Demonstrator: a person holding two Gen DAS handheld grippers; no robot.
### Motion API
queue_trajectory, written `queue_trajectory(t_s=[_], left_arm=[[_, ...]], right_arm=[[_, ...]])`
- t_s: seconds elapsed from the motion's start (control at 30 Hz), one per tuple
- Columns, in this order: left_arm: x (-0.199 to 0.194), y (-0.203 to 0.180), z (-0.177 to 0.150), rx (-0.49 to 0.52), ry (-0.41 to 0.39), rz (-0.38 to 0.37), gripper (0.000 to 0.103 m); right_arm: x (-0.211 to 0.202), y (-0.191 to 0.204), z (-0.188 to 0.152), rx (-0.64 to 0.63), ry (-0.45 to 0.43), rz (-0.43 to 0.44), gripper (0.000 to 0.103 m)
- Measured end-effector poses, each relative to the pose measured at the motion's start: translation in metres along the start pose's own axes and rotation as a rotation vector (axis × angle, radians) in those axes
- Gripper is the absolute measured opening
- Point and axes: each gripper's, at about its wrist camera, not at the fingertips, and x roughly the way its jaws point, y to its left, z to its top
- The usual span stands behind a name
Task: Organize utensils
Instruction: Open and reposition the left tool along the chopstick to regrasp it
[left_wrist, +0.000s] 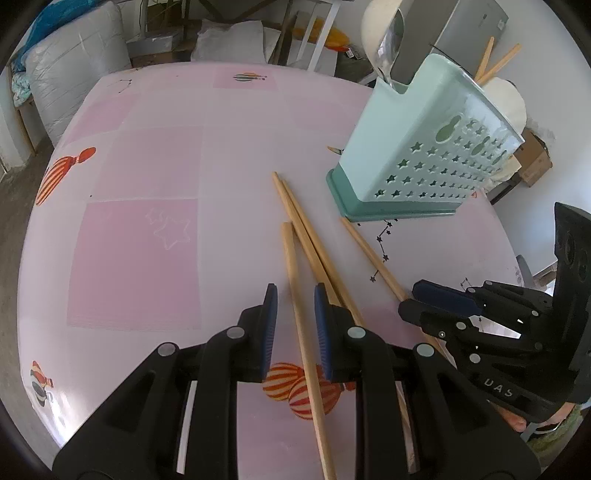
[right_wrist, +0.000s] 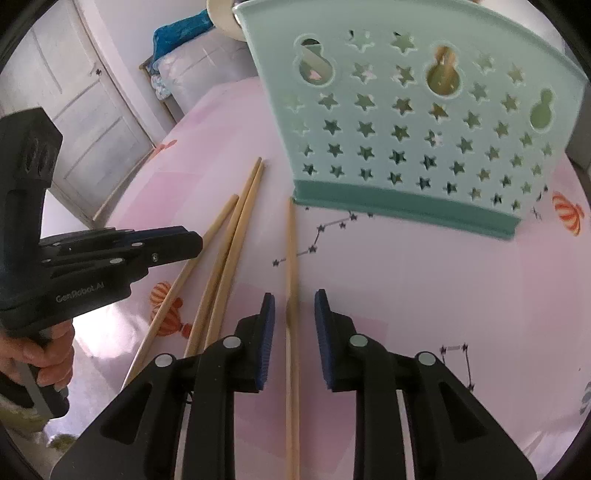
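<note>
Across the pink table (left_wrist: 155, 177), the left wrist view showed four loose chopsticks (left_wrist: 314, 254) and one mint holder (left_wrist: 413, 147) standing beyond them, two more sticks inside. One chopstick ran between the left gripper's (left_wrist: 295, 325) narrowly parted pads, untouched. From the right wrist view, the right gripper (right_wrist: 294, 328) likewise straddled one chopstick (right_wrist: 291, 258) ungripped, three others lying leftward.
</note>
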Motion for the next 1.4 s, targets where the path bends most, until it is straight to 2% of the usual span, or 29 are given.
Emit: queue_trajectory(t_s=[0.07,0.37,0.43,0.53,0.7,0.8,1.03,1.13,1.3,1.4], left_arm=[[0.002,-0.001,0.002,-0.003,0.000,-0.001,0.018],[0.008,-0.004,0.003,0.014,-0.027,0.036,0.018],[0.010,-0.004,0.006,0.013,-0.033,0.042,0.015],[0.009,0.002,0.005,-0.016,-0.042,0.044,0.006],[0.002,0.010,-0.003,-0.077,-0.053,0.044,0.005],[-0.001,0.010,-0.007,-0.081,-0.058,0.049,0.005],[0.002,0.002,-0.006,-0.009,-0.051,0.092,0.006],[0.004,-0.003,-0.003,0.035,-0.049,0.123,0.006],[0.009,-0.014,0.003,0.099,-0.039,0.137,0.019],[0.011,-0.018,0.004,0.119,-0.043,0.155,0.020]], right_arm=[[0.002,0.001,0.003,-0.007,-0.006,-0.024,0.008],[-0.011,-0.018,-0.016,0.089,-0.010,-0.033,0.007],[-0.016,-0.024,-0.023,0.123,-0.009,-0.030,0.007],[-0.021,-0.028,-0.032,0.152,-0.006,-0.028,0.007],[-0.025,-0.032,-0.039,0.171,0.001,-0.016,0.007],[-0.021,-0.033,-0.034,0.178,0.011,0.028,0.008],[-0.012,-0.024,-0.018,0.133,0.013,0.002,0.020],[-0.008,-0.018,-0.012,0.103,0.012,-0.024,0.020],[-0.005,-0.012,-0.008,0.059,0.009,-0.064,0.019],[-0.005,-0.013,-0.009,0.057,0.003,-0.082,0.013]])
